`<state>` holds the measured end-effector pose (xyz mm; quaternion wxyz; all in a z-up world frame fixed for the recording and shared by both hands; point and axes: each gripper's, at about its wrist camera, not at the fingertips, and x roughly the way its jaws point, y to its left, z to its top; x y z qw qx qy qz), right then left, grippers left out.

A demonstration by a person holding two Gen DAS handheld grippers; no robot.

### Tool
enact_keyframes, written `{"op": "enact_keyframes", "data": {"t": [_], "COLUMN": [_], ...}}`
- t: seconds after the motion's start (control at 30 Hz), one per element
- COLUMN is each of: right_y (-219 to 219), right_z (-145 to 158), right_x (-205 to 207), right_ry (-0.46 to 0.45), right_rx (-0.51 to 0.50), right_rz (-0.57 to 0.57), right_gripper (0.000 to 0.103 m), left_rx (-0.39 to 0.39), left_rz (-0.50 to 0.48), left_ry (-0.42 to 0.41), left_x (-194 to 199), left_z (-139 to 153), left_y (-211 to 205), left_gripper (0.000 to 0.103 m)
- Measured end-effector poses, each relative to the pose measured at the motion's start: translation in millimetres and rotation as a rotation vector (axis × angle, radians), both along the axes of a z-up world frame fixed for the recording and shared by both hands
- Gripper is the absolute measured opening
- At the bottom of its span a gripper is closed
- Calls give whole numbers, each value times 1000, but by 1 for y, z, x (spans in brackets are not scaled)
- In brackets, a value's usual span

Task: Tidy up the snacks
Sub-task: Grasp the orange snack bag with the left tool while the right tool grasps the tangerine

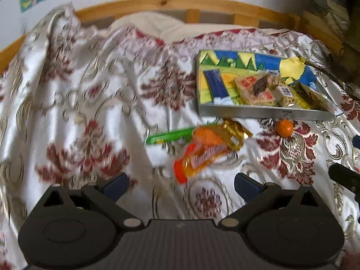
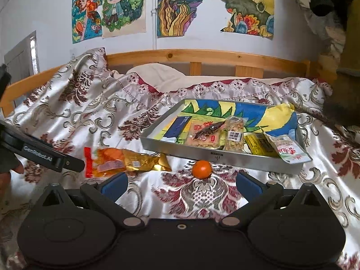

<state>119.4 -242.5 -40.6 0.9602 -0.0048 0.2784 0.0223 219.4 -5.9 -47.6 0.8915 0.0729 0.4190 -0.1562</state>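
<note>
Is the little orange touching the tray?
Apart. In the right wrist view a strip of bedspread shows between the orange and the tray; the left wrist view agrees.

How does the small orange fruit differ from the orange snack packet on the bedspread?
The small orange fruit is round and plain; the orange snack packet is flat, long and printed, with a red end. The fruit sits right before the tray's front wall; the packet lies further left, against a gold packet. The fruit lines up with the open right claw. Both lie outside the tray.

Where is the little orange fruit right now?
The orange fruit lies on the bedspread just in front of the tray, right of the orange snack packet.
</note>
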Motion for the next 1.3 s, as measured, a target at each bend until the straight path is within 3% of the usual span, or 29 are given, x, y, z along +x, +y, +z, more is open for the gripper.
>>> {"op": "enact_keyframes", "data": {"t": [0.2,0.33,0.53,0.7,0.93,1.0,1.13,1.3], "right_y": [-11,-16,-17,-22,-23,-22,-20,-17], "right_z": [-20,-34,-49,-59,-72,-73,-73,-71], "right_x": [34,53,80,97,109,110,109,106], "right_ry": [29,50,54,77,106,107,105,105], "right_rx": [22,40,7,12,3,-5,-20,-18], "right_rz": [-17,-24,-27,-40,-38,-38,-47,-45], "right_gripper": [96,89,78,62,48,39,35,35], "left_rx": [27,31,50,-24,24,42,28,14], "left_rz": [-171,-251,-271,-289,-382,-403,-376,-353], "left_ry": [-132,-101,-97,-62,-57,-76,-78,-78], "left_x": [7,19,38,50,49,46,47,48], "left_z": [-6,-22,-39,-45,-58,-59,-57,-54], "left_y": [-20,-29,-35,-37,-50,-52,-50,-49], "left_gripper": [103,102,101,97,82,71,57,56]}}
